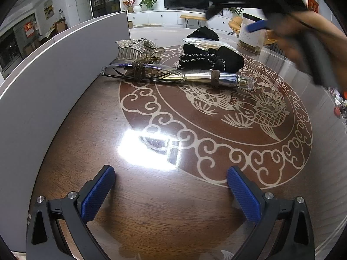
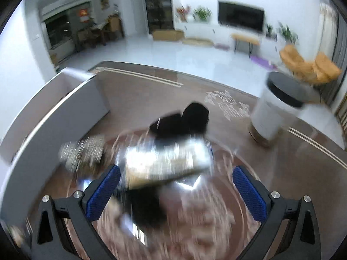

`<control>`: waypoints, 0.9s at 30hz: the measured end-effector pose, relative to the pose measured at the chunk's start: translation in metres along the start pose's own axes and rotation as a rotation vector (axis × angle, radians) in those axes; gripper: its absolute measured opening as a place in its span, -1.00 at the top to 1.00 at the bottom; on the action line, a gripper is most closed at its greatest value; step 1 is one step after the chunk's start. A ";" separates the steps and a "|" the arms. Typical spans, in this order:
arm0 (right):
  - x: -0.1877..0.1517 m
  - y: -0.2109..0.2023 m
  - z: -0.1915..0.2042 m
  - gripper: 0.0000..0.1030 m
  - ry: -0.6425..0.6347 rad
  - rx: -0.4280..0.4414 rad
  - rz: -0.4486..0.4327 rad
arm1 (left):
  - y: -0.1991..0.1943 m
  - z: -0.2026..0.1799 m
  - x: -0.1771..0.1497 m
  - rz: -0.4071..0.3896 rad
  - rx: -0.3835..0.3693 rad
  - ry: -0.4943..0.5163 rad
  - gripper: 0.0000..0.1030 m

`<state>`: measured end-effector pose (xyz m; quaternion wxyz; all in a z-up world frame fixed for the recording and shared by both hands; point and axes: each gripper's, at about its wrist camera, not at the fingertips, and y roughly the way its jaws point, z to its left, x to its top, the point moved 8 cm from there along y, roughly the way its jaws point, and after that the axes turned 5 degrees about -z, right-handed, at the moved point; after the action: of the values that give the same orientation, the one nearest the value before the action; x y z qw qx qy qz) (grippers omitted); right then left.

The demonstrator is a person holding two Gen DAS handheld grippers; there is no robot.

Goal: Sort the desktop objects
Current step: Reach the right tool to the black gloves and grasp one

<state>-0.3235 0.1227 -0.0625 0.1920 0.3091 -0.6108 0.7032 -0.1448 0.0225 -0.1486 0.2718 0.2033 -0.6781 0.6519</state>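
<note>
Left gripper (image 1: 171,186): fingers spread wide, nothing between the blue pads, poised low over bare wood at 6 o'clock of the left wrist view. Right gripper (image 2: 176,184): fingers likewise spread and empty in its own view, which is heavily motion-blurred; in the left view it shows as a dark smear at 1 to 2 o'clock, above the far side of the pile. Table (image 1: 151,212): dark glossy wood with an inlaid fish-and-cloud medallion and a bright lamp glare near centre. Items to sort, clustered at 11 to 1 o'clock of the left view: rhinestone hair claw clip (image 1: 136,47); clear-framed eyeglasses (image 1: 130,68) just in front of it; a slim gold-and-clear bottle (image 1: 216,78) lying on its side, touching the glasses' end; black fabric pieces with beaded trim (image 1: 208,59) just behind the bottle; a clear packet (image 1: 206,42) resting on the fabric; another black bundle (image 1: 203,32) further back. Grey partition panel (image 1: 54,69): upright along 9 to 11 o'clock. White canister with dark lid (image 2: 275,112): standing at 2 o'clock of the right view, apart from the pile. Step in hand, by judgement: the approach to a first pick, nothing yet grasped. Next move, by judgement: the right gripper needs to steady over one item, probably the packet or fabric beneath it, and descend squarely before closing; a sorting destination cannot be told.
</note>
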 end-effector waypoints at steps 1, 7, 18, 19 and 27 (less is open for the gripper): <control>0.009 0.015 -0.001 -1.00 0.029 0.001 0.022 | 0.000 0.000 0.000 0.000 0.002 -0.002 -1.00; -0.014 0.076 0.032 -1.00 -0.063 0.024 0.117 | 0.000 0.005 0.001 0.000 0.015 -0.020 -1.00; -0.139 -0.004 0.022 -1.00 -0.200 0.106 0.193 | 0.001 0.004 0.003 0.001 0.019 -0.024 -1.00; -0.145 -0.011 0.016 -1.00 -0.198 0.105 0.212 | 0.001 0.004 0.003 0.000 0.020 -0.024 -1.00; -0.021 0.008 -0.023 -1.00 0.066 0.069 0.053 | -0.001 0.007 0.001 0.004 0.022 -0.027 -1.00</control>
<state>-0.3184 0.1460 -0.0840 0.1827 0.2758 -0.5874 0.7387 -0.1455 0.0155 -0.1477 0.2590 0.2135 -0.6749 0.6572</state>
